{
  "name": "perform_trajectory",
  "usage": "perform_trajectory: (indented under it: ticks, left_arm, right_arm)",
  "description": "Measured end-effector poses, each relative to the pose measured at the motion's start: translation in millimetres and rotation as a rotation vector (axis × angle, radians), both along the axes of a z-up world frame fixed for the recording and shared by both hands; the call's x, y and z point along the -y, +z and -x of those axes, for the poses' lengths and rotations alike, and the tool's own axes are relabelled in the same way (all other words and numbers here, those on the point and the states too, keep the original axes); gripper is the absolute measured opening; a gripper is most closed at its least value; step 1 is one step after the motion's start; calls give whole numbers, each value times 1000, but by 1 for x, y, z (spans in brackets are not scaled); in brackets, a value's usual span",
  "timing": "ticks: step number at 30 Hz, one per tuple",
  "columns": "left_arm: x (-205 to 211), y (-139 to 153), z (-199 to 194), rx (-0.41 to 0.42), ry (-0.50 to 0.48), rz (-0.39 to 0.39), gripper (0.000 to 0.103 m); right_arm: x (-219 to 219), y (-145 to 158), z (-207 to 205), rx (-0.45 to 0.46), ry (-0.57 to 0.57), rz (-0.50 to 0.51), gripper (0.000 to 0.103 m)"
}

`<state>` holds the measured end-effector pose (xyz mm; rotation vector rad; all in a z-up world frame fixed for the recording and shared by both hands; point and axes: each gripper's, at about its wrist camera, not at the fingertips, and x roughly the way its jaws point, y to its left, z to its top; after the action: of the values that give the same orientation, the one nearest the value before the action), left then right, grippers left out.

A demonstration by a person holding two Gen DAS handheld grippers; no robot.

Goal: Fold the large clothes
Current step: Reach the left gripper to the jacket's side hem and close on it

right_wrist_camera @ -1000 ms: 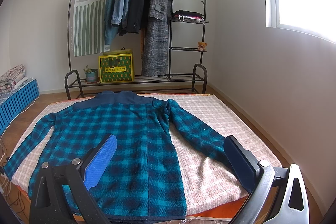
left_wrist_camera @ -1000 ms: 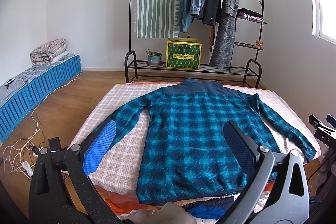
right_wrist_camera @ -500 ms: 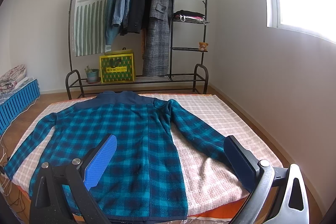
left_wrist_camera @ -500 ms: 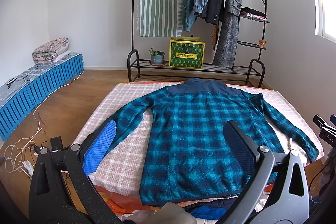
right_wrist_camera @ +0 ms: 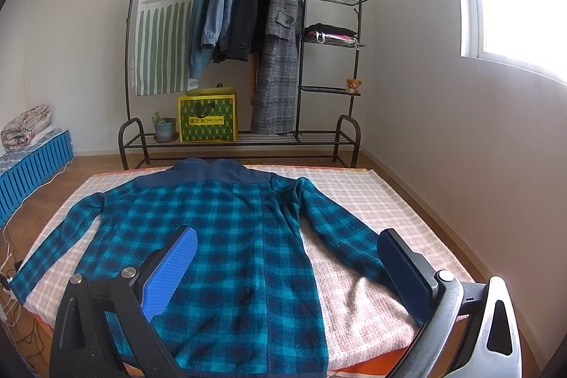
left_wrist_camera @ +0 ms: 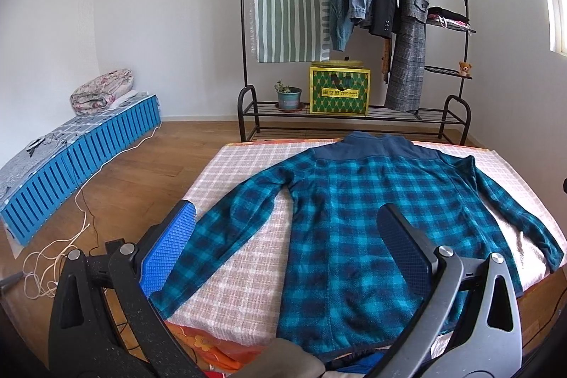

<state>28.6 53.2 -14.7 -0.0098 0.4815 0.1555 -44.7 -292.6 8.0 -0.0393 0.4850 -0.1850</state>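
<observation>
Nearest the cameras, the left gripper (left_wrist_camera: 283, 243) and the right gripper (right_wrist_camera: 287, 261) both hover above the near hem with their jaws spread wide and nothing between the pads. Neither touches the cloth. Just below them, the plaid jacket (left_wrist_camera: 358, 218) lies on a checked blanket (left_wrist_camera: 226, 275) that covers the bed. The jacket is spread flat, back side up, hem toward the viewer and dark blue collar at the far end. Its left sleeve (left_wrist_camera: 219, 232) angles out toward the near left corner, and its right sleeve (right_wrist_camera: 340, 236) runs out toward the near right edge. No fold shows anywhere, so the spreading looks done and the folding itself not yet begun: sleeves and body all remain to be brought in. Beyond the bed stands a clothes rack (right_wrist_camera: 248, 59) with hanging coats against the far wall.
</observation>
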Motion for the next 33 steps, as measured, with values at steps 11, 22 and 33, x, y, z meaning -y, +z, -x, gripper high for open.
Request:
perform_trajectory:
  ticks: [11, 22, 33]
  left_arm:
    - [-114, -46, -66, -84, 103, 21, 103]
    - [-277, -155, -158, -318, 149, 383, 58]
    - [-305, -262, -203, -571, 128, 475, 52]
  right_arm:
    - [-35, -8, -46, 101, 115, -98, 103]
    - [-73, -63, -122, -53, 272, -267, 102]
    - [-85, -103, -141, -180, 311, -245, 100]
